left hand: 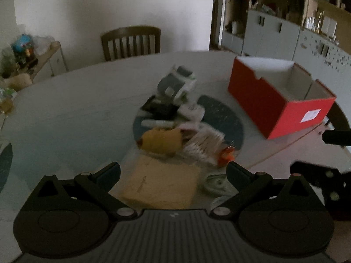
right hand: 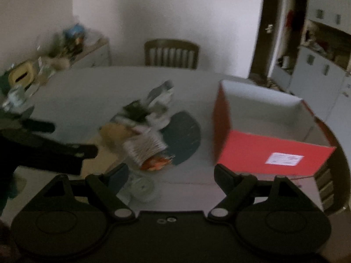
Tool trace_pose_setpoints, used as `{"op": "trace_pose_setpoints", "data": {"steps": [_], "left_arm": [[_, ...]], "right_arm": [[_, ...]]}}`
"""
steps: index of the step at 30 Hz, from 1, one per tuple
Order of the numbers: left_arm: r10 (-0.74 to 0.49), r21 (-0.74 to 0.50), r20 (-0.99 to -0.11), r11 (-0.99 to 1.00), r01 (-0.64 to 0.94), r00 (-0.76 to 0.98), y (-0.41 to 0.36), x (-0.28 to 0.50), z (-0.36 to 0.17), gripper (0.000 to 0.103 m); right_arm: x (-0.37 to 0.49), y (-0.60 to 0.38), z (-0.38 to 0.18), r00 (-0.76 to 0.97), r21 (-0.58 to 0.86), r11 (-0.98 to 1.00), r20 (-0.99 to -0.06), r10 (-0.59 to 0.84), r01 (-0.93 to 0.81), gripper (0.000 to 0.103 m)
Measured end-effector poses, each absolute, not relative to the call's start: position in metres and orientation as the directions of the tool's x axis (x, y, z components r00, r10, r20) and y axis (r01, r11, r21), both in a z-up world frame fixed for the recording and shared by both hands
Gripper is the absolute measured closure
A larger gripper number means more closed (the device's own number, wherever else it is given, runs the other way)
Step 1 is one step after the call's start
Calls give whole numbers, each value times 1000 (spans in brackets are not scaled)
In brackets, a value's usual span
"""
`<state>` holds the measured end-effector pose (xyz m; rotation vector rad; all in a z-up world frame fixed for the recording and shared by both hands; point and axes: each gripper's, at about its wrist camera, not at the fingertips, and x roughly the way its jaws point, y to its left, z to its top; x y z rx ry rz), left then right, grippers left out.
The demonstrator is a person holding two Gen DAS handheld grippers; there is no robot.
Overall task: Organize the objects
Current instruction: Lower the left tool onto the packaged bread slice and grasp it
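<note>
The pile of things (left hand: 182, 127) in the middle of the desk (left hand: 72, 109) is blurry in both views, so most pieces cannot be told apart. The tan box (left hand: 160, 182) at the near edge is partly hidden behind the left gripper's body. The red box (left hand: 276, 100) hides its own floor behind its near wall. The white label (right hand: 284, 159) has print too small to read. The shelves (left hand: 285, 6) beyond the desk are blurry too.

Two wrist views, shared table (left hand: 65, 109)
</note>
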<state>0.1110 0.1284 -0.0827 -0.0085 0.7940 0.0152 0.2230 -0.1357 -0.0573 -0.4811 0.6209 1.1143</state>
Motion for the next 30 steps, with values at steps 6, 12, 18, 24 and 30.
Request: {"op": "trace_pose_setpoints", "data": {"steps": [6, 12, 18, 24, 30], "left_arm": [[-2, 21, -766, 999, 28, 643, 141, 134, -114, 0], [-5, -40, -826, 998, -49, 563, 159, 149, -124, 0], [-33, -151, -892, 962, -228, 451, 181, 168, -122, 0], [-47, -217, -917, 892, -396, 396, 195, 182, -126, 0], [27, -168, -939, 834, -525, 343, 187, 194, -138, 0]], "right_arm": [[208, -115, -78, 261, -89, 289, -723, 640, -953, 18], [199, -100, -90, 231, -97, 243, -751, 619, -965, 18], [196, -90, -96, 199, -86, 207, -761, 617, -974, 18], [194, -85, -108, 163, -74, 171, -785, 598, -983, 19], [194, -82, -115, 106, -43, 121, -807, 581, -992, 20]]}}
